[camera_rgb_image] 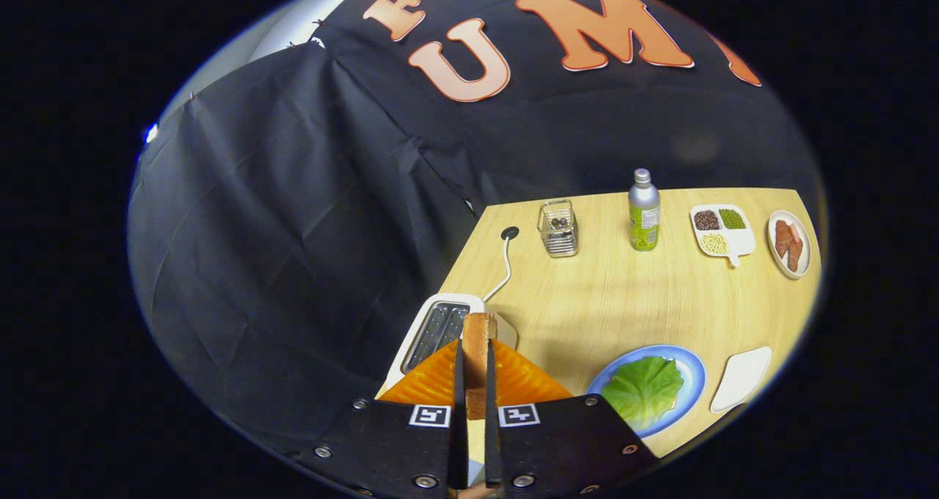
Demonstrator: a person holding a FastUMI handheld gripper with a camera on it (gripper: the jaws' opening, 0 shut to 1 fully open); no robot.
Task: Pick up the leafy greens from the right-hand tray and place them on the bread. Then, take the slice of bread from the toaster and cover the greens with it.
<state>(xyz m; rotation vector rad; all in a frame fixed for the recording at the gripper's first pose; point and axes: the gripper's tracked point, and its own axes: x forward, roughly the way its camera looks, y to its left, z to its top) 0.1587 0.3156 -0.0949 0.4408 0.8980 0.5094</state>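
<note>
Claw (475,381): I am clamping the bread slice (478,359) upright between both fingers.
Aim: I am carrying it level toward the greens (644,390) on the plate (695,381) near the table's (601,301) front edge.

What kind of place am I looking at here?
Probably a mock kitchen set up in a cloth-walled booth: a toaster and a plate of leafy greens sit on a wooden table, while the hand-held gripper pinches a slice of bread.
</note>
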